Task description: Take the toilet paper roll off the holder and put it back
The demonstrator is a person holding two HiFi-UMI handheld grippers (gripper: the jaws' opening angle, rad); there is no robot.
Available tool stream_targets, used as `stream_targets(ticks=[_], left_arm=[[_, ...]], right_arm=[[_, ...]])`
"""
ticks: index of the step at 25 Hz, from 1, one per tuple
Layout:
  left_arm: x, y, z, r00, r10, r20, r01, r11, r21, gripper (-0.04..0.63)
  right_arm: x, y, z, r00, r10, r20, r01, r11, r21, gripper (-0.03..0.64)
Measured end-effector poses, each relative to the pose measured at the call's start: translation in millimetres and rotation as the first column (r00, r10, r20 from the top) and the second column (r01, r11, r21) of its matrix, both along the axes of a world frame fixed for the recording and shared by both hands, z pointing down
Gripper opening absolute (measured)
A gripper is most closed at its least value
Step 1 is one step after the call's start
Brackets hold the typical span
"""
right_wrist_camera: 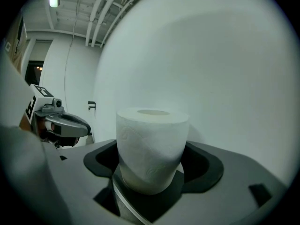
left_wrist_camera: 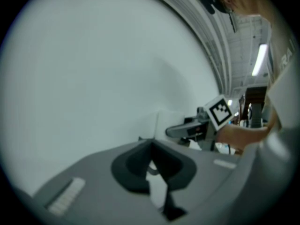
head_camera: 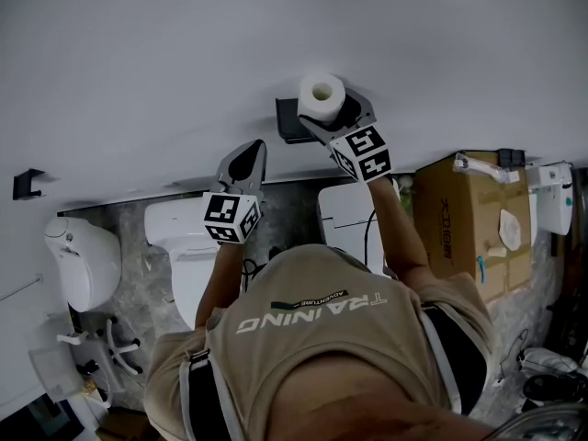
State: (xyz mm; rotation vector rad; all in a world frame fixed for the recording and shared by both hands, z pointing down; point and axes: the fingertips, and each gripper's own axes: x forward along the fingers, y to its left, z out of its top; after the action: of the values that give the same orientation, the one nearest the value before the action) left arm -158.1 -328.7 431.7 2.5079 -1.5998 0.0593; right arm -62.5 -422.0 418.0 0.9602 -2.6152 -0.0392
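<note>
The right gripper (right_wrist_camera: pixel 152 184) has its fingers clamped on the lower part of the toilet paper roll (right_wrist_camera: pixel 152 144). The roll stands upright between them, its hollow core facing up past the fingertips, with the white wall (right_wrist_camera: pixel 211 55) just beyond. That view shows the grip closely but not the holder. Only the head view shows the black holder (head_camera: pixel 290 127) on the wall, just beside the right fingers on their left; whether the roll touches it cannot be told there.

The left gripper (head_camera: pixel 246 162) points at the wall, apart from the right fingers on their left. Its own view shows its fingers pressed together with nothing between them, and off to their right it catches the other gripper side-on with the roll as a pale block. The head view alone takes in white toilets (head_camera: pixel 188 246) and a cardboard box (head_camera: pixel 469 219) down behind both grippers
</note>
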Motion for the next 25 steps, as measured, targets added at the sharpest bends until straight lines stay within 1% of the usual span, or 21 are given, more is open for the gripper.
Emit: stream_targets(ticks=[4,11,15,18,22,25], left_arm=[[2.8,-0.5,-2.4,1.0,0.007,-0.006,-0.007,1.0,0.008,0.005],[7.1,5.9,-3.8,1.0,0.023,-0.001,-0.023,1.0,0.013,0.005],[9.4,11.5,-5.1,1.0,0.022,0.003,-0.022,1.0,0.02,0.005],[11.6,17.4,-4.5,1.0,0.025,0.008,-0.025,1.0,0.018,0.005],[10.2,27.1,-1.6,1.0,0.021,0.013,-0.022,1.0,0.01,0.005],[9.2,33.0,0.3,1.0,0.017,0.013,-0.017,1.0,0.005,0.005]], right_arm=[[-1.2,0.0,-0.8,1.0,-0.002,-0.001,0.002,1.0,0.008,0.379],[2.9,4.2,-7.0,0.997,0.005,0.071,-0.005,1.0,-0.001,0.38],[5.4,7.7,-4.9,0.998,0.003,0.066,-0.003,1.0,0.002,0.38],[10.3,9.5,-3.8,0.998,0.026,0.051,-0.027,0.999,0.019,0.38],[18.4,15.0,-5.8,0.995,0.052,0.084,-0.054,0.998,0.027,0.38],[22.0,17.8,-2.8,0.995,0.067,0.074,-0.07,0.997,0.029,0.38]])
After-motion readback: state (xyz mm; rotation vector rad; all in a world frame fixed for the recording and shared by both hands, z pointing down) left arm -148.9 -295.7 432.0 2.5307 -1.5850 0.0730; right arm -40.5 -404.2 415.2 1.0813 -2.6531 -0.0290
